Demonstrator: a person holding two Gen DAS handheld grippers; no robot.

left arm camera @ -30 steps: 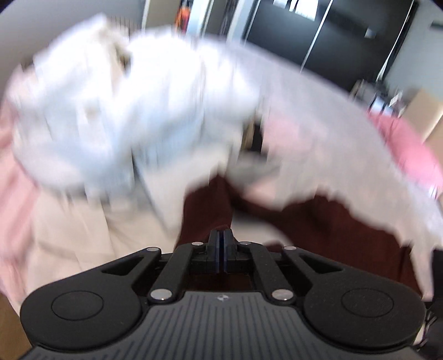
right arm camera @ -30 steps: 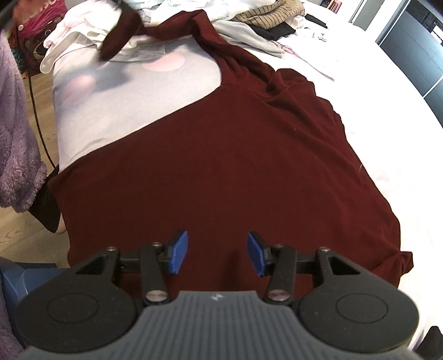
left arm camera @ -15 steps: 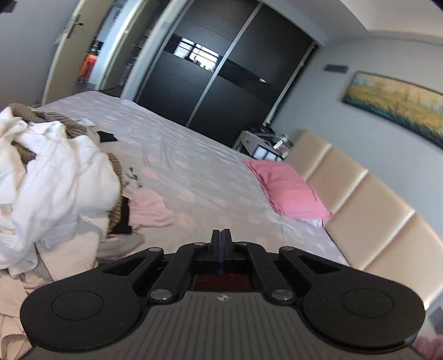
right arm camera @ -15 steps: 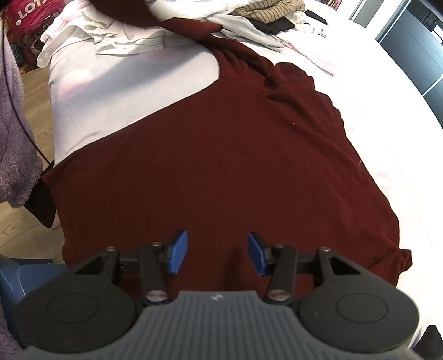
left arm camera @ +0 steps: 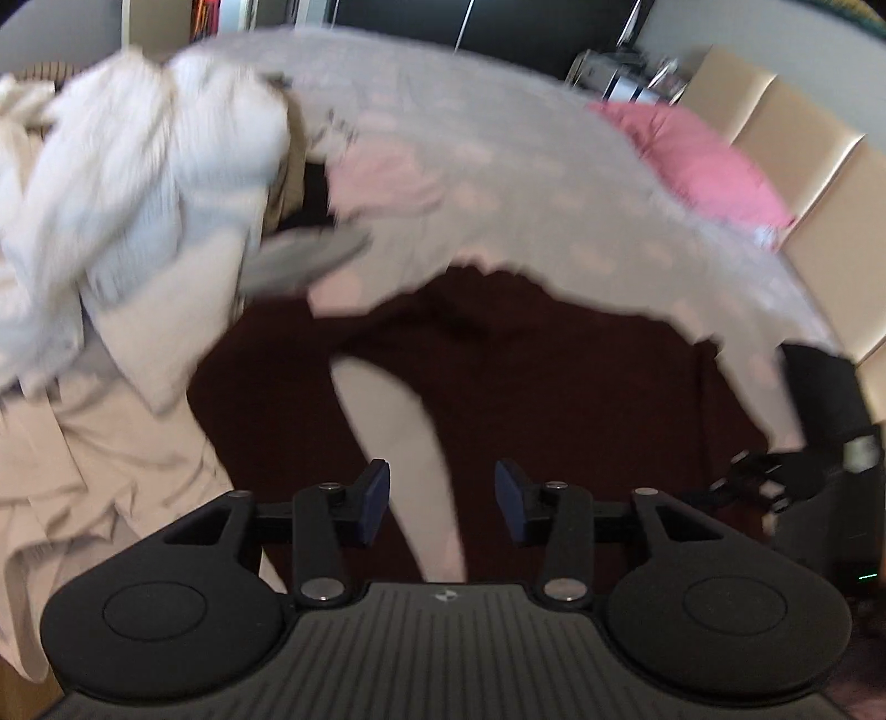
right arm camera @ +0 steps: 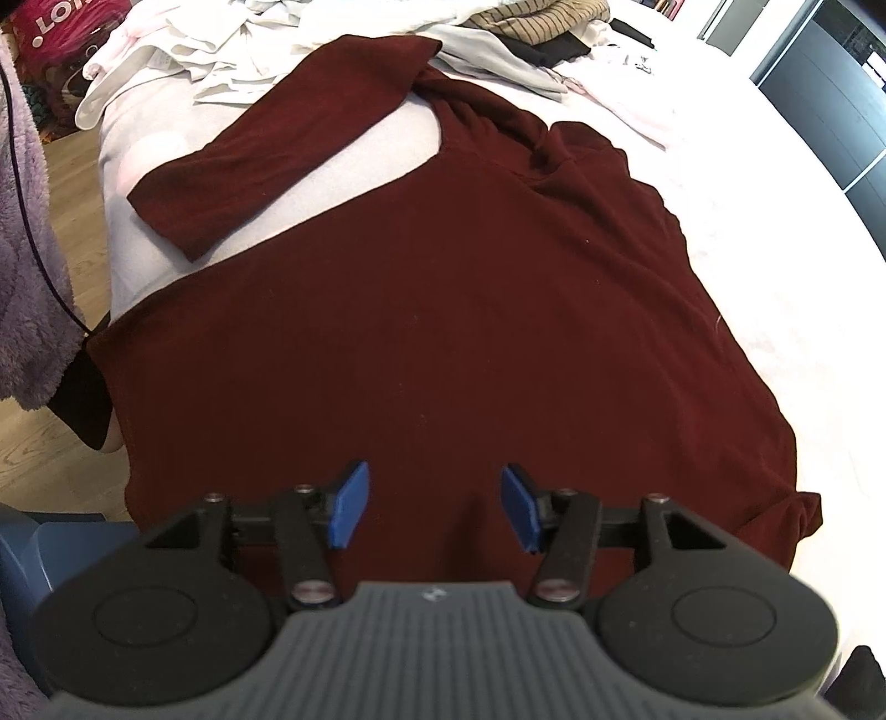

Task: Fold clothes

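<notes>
Dropped from left gripper [left arm camera: 441,501], maroon sleeve [right arm camera: 277,144] lies flat; both jaws opening, empty

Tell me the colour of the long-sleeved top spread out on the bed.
Dark maroon long-sleeved top; clearest in the right wrist view.

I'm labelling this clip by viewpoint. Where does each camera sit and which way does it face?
Left wrist: on the left gripper, jaws opening, empty, facing the maroon shirt; the other gripper shows at right.
Right wrist: on the right gripper, jaws opening, empty, above the shirt's hem, facing the clothes pile.
Shared: the shirt, bed, pile.
</notes>
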